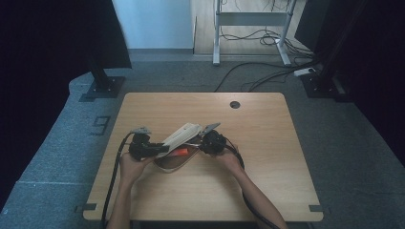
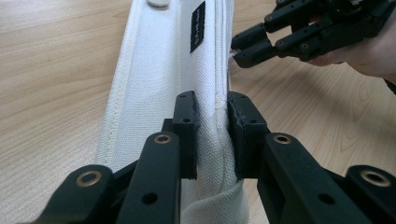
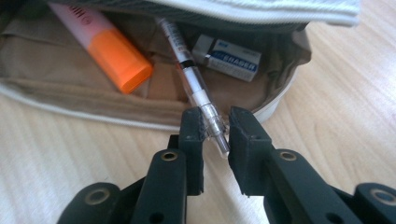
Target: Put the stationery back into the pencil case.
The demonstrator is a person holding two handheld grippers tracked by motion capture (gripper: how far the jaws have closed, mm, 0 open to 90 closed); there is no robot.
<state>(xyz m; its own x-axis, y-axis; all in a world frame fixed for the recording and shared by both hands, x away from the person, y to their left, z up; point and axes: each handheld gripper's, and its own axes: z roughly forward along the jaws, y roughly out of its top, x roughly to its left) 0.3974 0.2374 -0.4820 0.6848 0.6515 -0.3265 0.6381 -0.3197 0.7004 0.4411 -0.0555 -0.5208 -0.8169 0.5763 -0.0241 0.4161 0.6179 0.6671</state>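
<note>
wooden table (image 1: 267, 162), person seated at the near edge, a hand-held gripper in each hand.

white canvas pencil case (image 1: 180, 138) lies near the middle of the table toward the near side, its flap lifted and tilted, the tan lining of the open body showing below it.

left gripper (image 2: 212, 135): jaws narrow, pinched on a fold of the case's white flap (image 2: 154, 93) near its seam. a black label (image 2: 198, 25) is sewn on the flap farther up. in the high view this gripper (image 1: 160, 149) sits at the left end of the case, held by the left hand (image 1: 131, 164).

right gripper (image 3: 215, 133): jaws narrow, clamped on the end of a clear pen (image 3: 191, 79). the pen's far part reaches into the open case, its gripped end just outside the rim, over the table. in the high view this gripper (image 1: 200, 143) is at the right end of the case; in the left gripper view it shows beside the flap's edge.

inside the case: an orange-capped highlighter (image 3: 105, 46) left of the pen, a white eraser in a blue sleeve (image 3: 229, 58) right of it. both rest on the tan lining (image 3: 56, 70), apart from the pen.
</note>
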